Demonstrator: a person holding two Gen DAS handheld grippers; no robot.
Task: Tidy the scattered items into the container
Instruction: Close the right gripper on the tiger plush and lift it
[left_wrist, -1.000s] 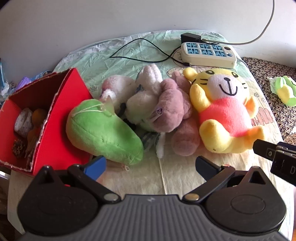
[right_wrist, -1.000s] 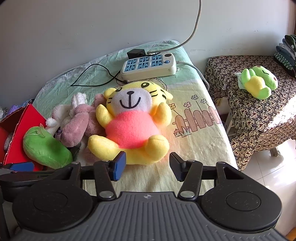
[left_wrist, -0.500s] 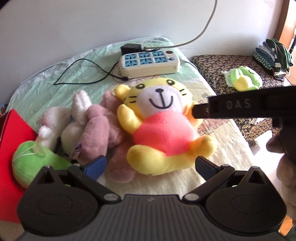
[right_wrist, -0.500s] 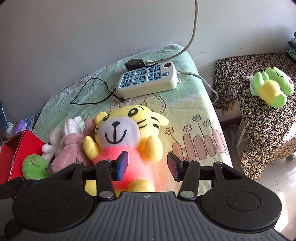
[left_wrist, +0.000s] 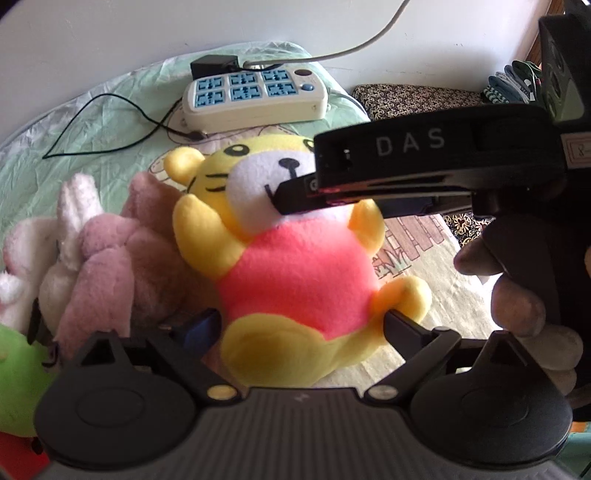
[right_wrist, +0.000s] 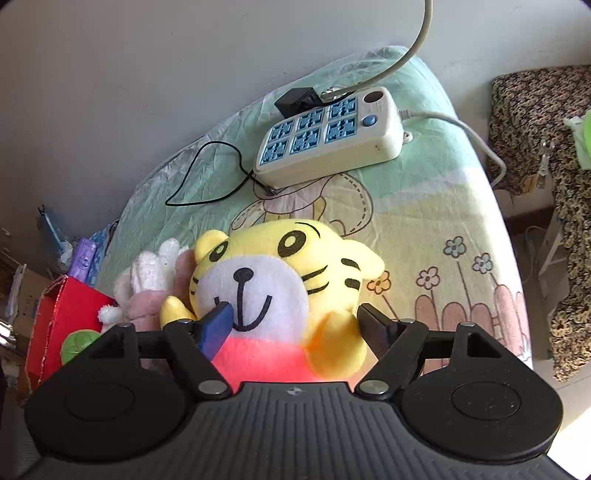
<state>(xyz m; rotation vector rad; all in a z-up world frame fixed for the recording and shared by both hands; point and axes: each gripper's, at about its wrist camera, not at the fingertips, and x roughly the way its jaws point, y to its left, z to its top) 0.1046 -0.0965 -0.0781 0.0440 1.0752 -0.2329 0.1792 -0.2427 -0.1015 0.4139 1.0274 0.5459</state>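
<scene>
A yellow tiger plush with a pink belly (left_wrist: 295, 273) lies on its back on the bed. My left gripper (left_wrist: 301, 326) is open, with its fingers on either side of the tiger's legs. My right gripper (right_wrist: 297, 325) is open, with its fingers on either side of the tiger's head (right_wrist: 273, 280); its body crosses the left wrist view (left_wrist: 424, 162) above the tiger's face. A pink plush (left_wrist: 122, 266) and a white plush (left_wrist: 74, 214) lie to the tiger's left. A green plush (left_wrist: 18, 380) and the red box (right_wrist: 62, 325) are at the far left.
A white power strip (right_wrist: 328, 136) with cables lies at the back of the bed. A side table with a patterned cloth (right_wrist: 539, 122) stands to the right of the bed. The bed's right edge (right_wrist: 517, 295) drops to the floor.
Both grippers have moved forward and closer to the tiger plush. The left one swung right, away from the green plush and red box. The right one now straddles the tiger's head.
</scene>
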